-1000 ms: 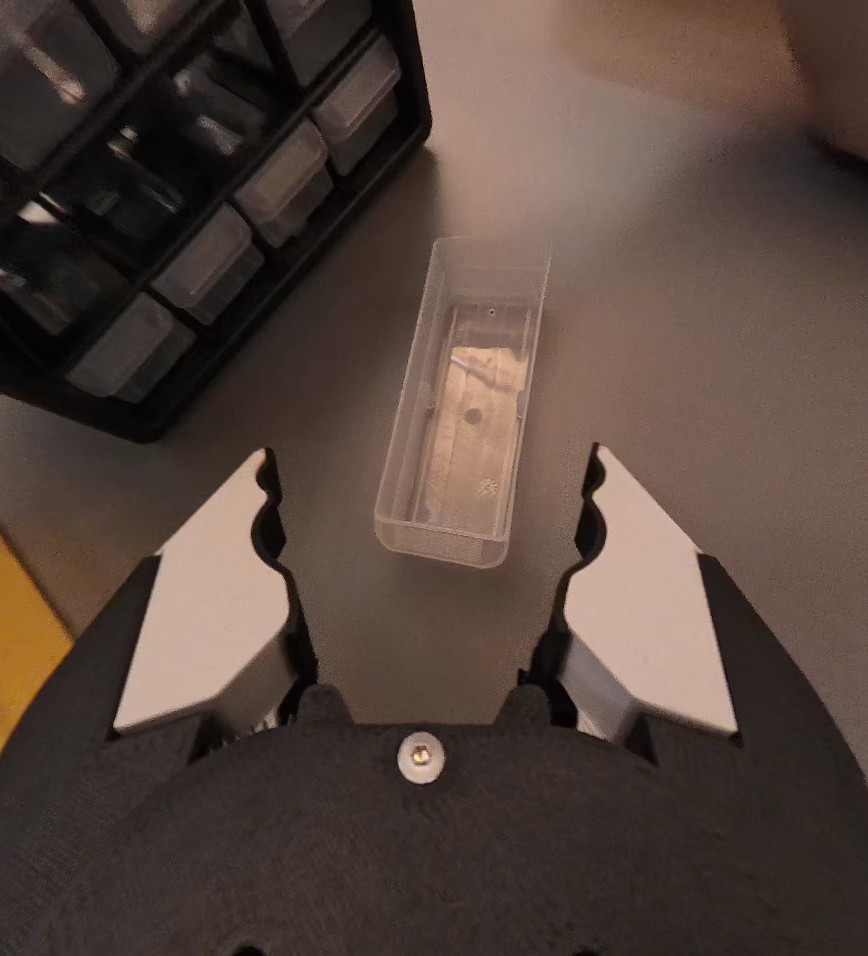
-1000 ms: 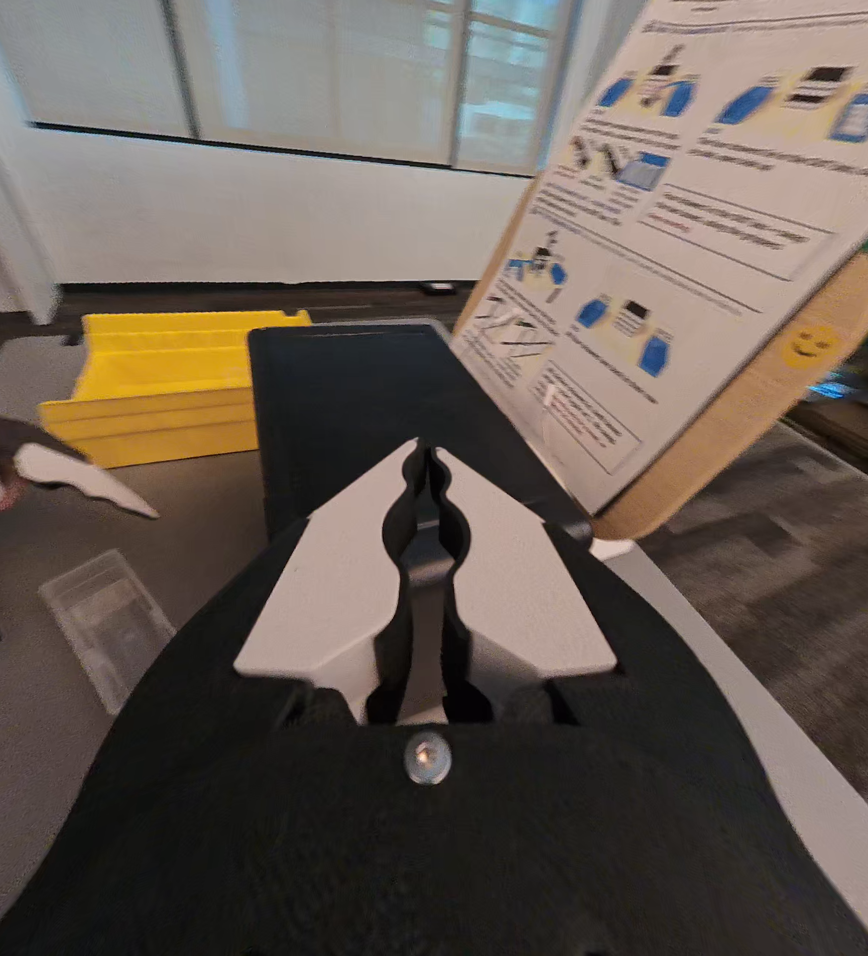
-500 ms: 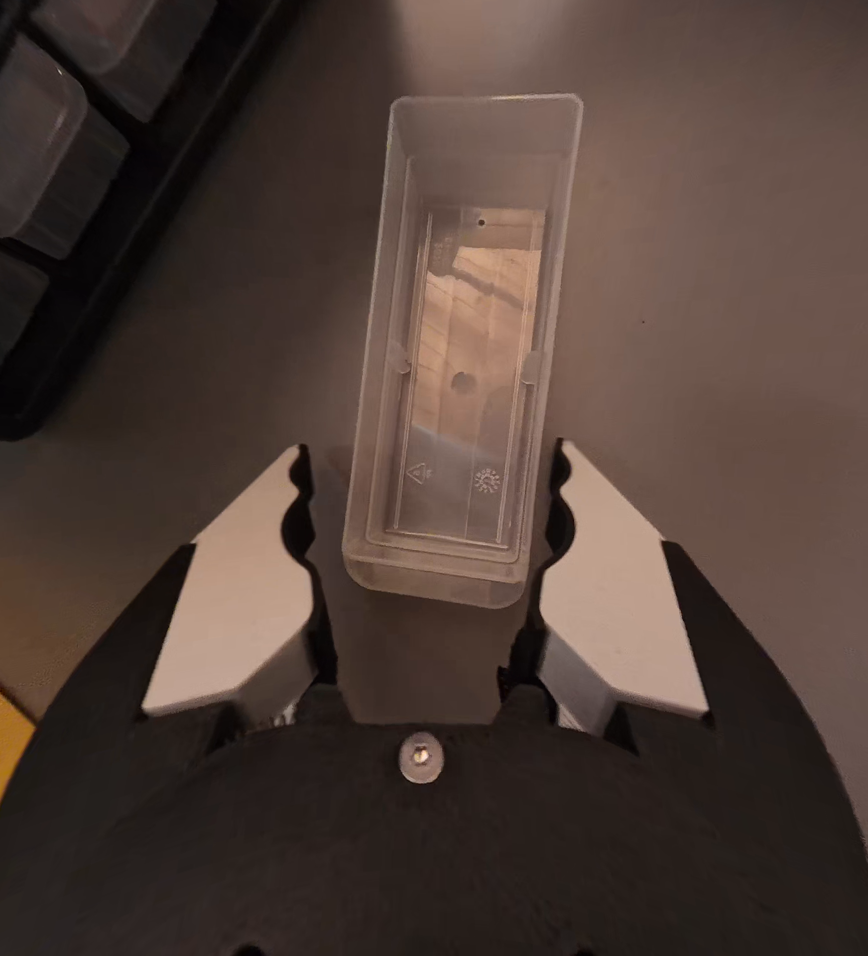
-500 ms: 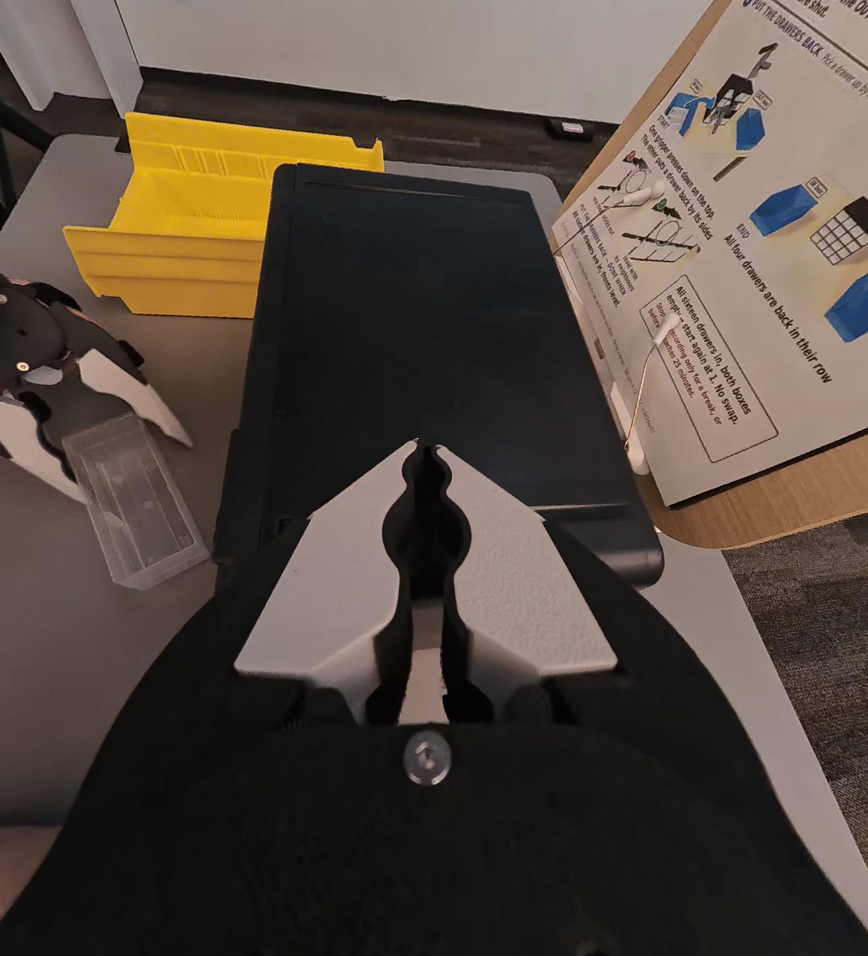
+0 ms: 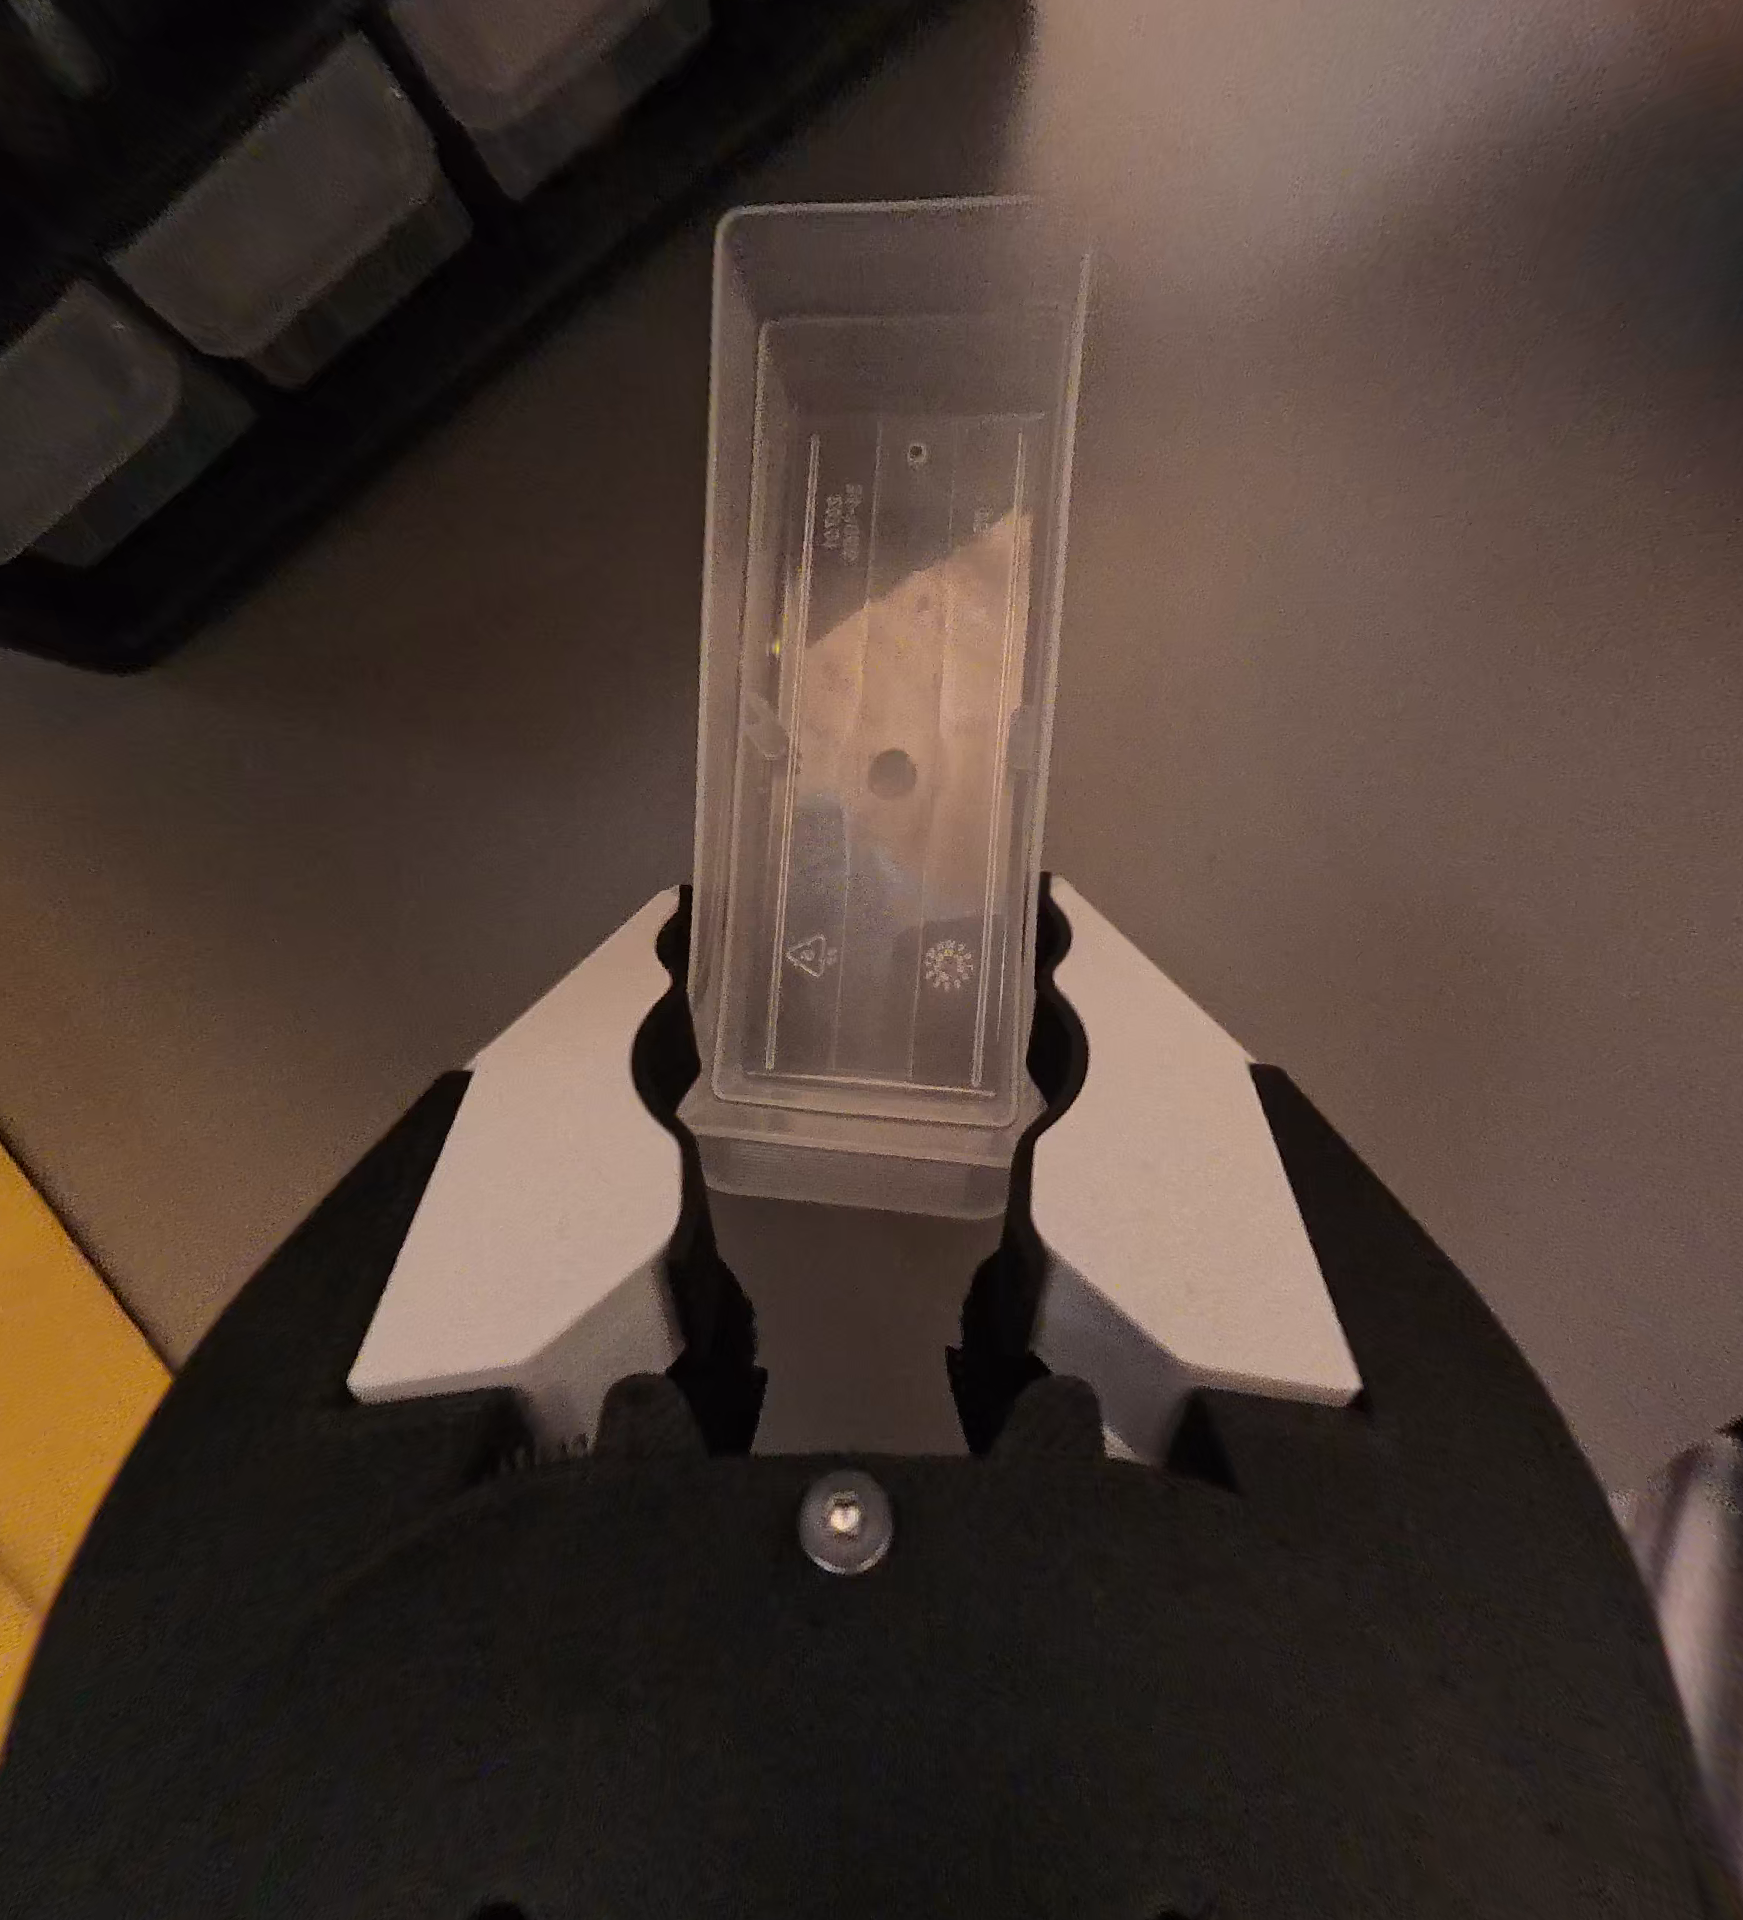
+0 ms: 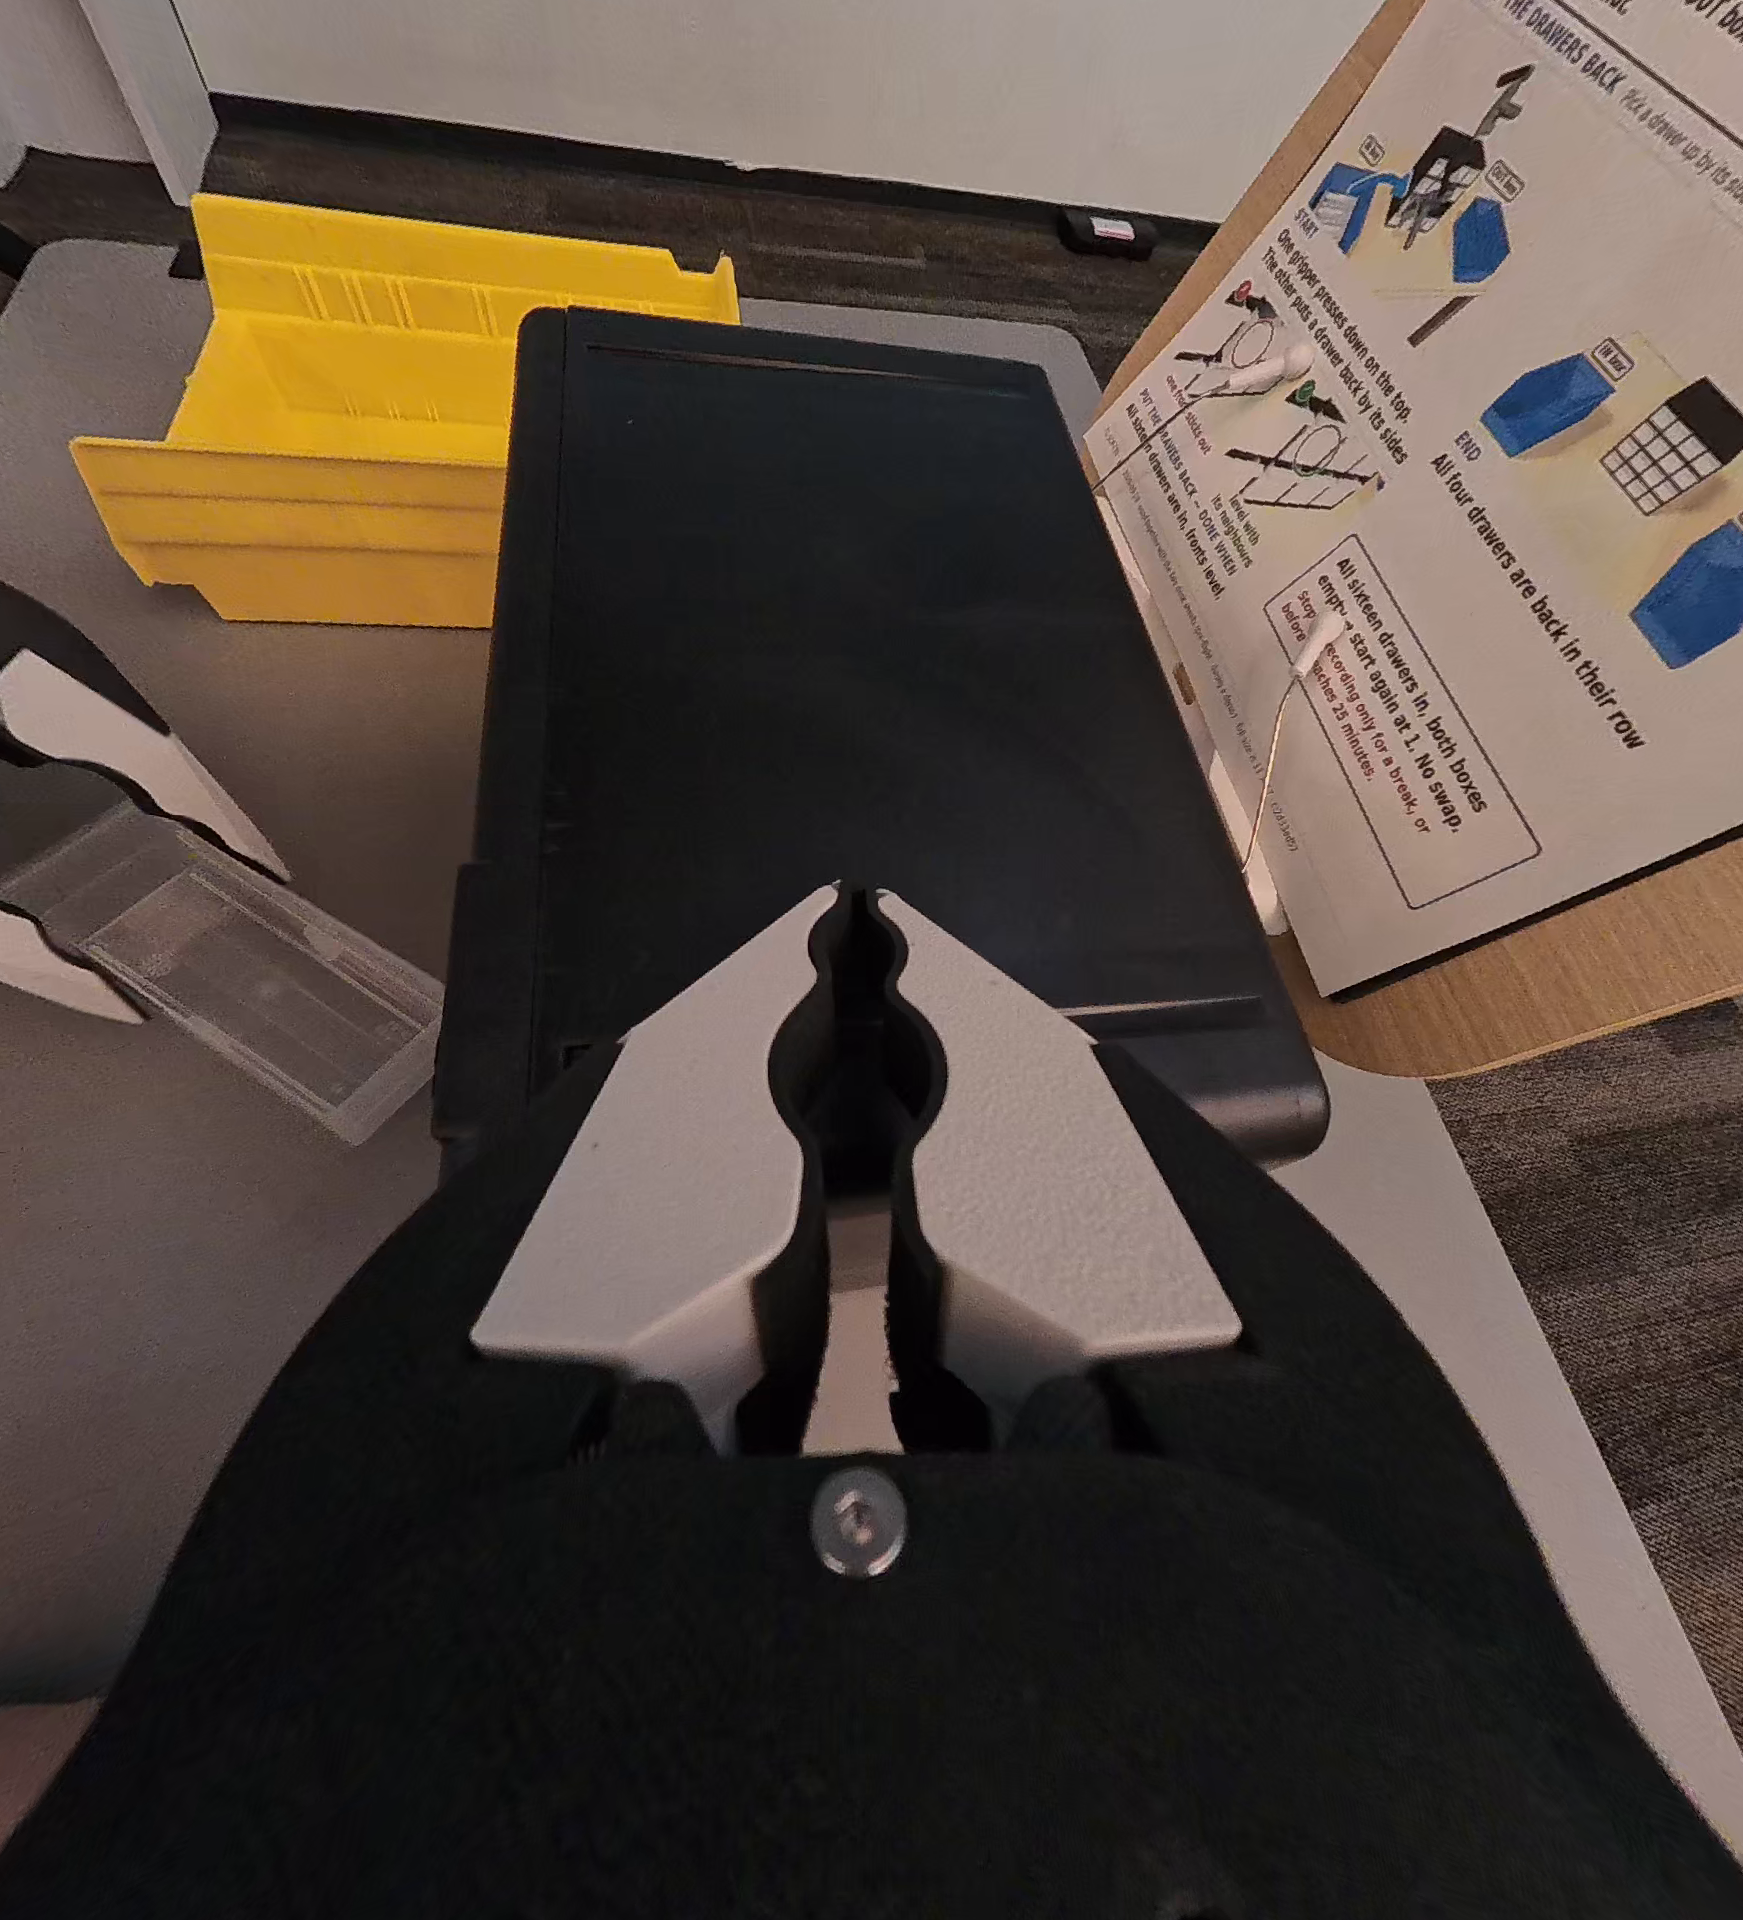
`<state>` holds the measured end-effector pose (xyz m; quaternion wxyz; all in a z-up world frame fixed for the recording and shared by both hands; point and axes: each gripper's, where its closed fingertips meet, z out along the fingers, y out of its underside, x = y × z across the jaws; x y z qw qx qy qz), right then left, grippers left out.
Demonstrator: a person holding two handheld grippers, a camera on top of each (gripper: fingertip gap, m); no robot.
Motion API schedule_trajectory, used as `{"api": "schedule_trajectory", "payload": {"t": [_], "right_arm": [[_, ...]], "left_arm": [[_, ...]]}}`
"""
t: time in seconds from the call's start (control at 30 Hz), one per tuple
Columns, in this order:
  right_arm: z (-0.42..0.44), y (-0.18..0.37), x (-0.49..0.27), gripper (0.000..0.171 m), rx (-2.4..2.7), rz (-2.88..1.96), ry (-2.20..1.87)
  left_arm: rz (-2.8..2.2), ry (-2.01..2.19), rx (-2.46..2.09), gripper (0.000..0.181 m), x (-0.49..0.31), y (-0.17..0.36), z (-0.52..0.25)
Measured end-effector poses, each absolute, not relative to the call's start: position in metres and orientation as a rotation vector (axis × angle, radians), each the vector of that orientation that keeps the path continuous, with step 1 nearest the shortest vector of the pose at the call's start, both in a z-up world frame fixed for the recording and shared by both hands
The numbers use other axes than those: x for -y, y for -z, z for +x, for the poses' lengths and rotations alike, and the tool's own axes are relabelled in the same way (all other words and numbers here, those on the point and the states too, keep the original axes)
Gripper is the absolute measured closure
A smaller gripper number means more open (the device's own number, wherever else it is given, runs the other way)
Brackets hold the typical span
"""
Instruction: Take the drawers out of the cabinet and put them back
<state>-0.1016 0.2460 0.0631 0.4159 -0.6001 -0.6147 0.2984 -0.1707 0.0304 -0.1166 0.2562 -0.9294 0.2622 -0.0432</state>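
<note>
Now: left gripper (image 5: 856, 1039) clamps the clear drawer (image 5: 893, 665) by its sides.

At far left of the right wrist view, the left gripper, open and short of the drawer a second ago, is closed around its near end on the grey table (image 6: 223, 1299). Judged: lift and reinsertion follow. At centre, the black cabinet (image 6: 846, 675) lies under the right gripper (image 6: 854, 904), clenched and empty. At right stands an instruction sheet (image 6: 1532, 436); its writing is not reproduced. Moulded marks show on the drawer floor.
</note>
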Motion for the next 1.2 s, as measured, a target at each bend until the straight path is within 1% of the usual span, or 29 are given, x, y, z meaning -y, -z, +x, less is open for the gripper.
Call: {"api": "schedule_trajectory", "payload": {"t": [0.17,0.27,0.4,0.53,0.73,0.9,1.2], "right_arm": [[-0.101,-0.063,-0.246,0.171,1.525,-1.528,-0.772],[-0.101,-0.063,-0.246,0.171,1.514,-1.539,-0.779],[-0.101,-0.063,-0.246,0.171,1.502,-1.546,-0.814],[-0.1,-0.063,-0.246,0.171,1.492,-1.529,-0.866],[-0.098,-0.063,-0.246,0.171,1.486,-1.499,-0.912],[-0.097,-0.063,-0.246,0.171,1.481,-1.48,-0.946],[-0.097,-0.063,-0.246,0.171,1.483,-1.473,-0.927]], "left_arm": [[-2.545,0.151,-0.481,0.118,-0.046,0.086,-0.168],[-2.559,0.139,-0.395,0.118,-0.057,0.079,-0.168],[-2.591,0.225,-0.308,0.118,-0.064,0.079,-0.156],[-2.593,0.057,-0.282,0.118,-0.074,0.079,-0.163],[-2.651,-0.013,-0.282,0.118,-0.077,0.084,-0.153],[-2.666,0.088,-0.196,0.119,-0.084,0.086,-0.148],[-2.655,0.046,-0.177,0.119,-0.087,0.08,-0.156]]}}
